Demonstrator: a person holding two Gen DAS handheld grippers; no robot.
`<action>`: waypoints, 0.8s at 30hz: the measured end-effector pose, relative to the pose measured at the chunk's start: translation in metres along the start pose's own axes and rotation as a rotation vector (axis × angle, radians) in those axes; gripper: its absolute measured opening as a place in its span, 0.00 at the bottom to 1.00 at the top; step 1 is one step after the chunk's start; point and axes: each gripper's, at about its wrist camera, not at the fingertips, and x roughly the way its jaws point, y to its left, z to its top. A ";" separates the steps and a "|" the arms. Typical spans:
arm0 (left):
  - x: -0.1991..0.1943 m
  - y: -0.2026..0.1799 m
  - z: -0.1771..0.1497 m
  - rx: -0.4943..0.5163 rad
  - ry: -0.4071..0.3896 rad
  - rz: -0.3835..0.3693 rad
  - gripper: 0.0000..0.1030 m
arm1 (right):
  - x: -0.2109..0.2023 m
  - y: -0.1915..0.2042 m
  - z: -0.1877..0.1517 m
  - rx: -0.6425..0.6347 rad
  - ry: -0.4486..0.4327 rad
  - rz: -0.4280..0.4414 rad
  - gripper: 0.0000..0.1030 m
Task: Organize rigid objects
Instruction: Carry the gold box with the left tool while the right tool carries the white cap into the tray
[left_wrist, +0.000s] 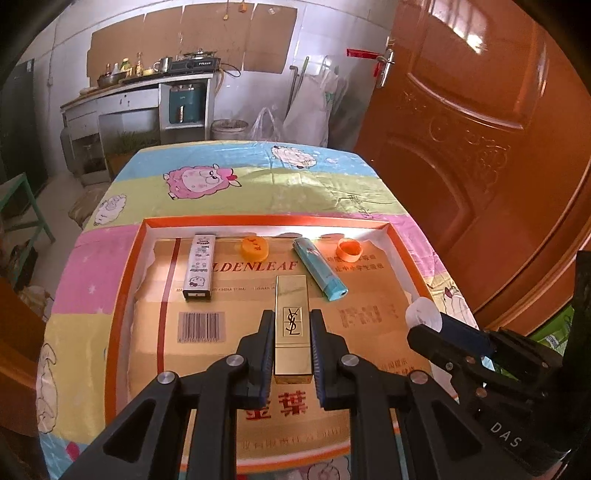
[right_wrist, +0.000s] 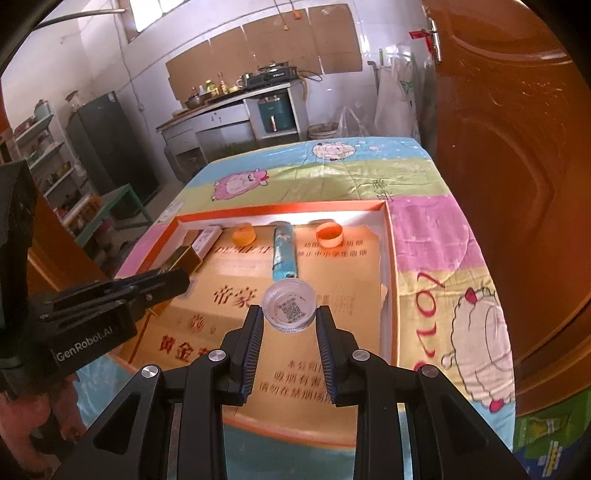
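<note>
My left gripper (left_wrist: 291, 317) is shut on a gold lipstick case (left_wrist: 291, 325) and holds it over the orange-rimmed tray (left_wrist: 125, 266). My right gripper (right_wrist: 289, 314) is shut on a clear plastic cap (right_wrist: 289, 305) above the tray (right_wrist: 391, 258); that cap also shows at the right of the left wrist view (left_wrist: 424, 312). In the tray lie a white patterned box (left_wrist: 200, 266), an orange cap (left_wrist: 255, 248), a blue tube (left_wrist: 320, 268) and an orange ring (left_wrist: 349, 249). The left gripper and gold case also show at the left of the right wrist view (right_wrist: 184, 258).
The tray sits on a table with a cartoon-sheep cloth (left_wrist: 207, 177). A brown wooden door (left_wrist: 480, 147) stands close on the right. A kitchen counter (left_wrist: 140, 92) with a stove is at the back, and a green stool (left_wrist: 22, 206) stands to the left.
</note>
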 end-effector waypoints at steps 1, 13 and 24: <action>0.003 0.000 0.001 -0.003 0.005 0.001 0.18 | 0.003 -0.001 0.002 -0.002 0.005 -0.001 0.29; 0.029 -0.004 0.014 0.017 0.030 0.014 0.18 | 0.025 -0.009 0.015 -0.012 0.030 -0.011 0.29; 0.047 0.002 0.018 0.014 0.057 0.039 0.18 | 0.043 -0.011 0.025 -0.030 0.052 -0.019 0.29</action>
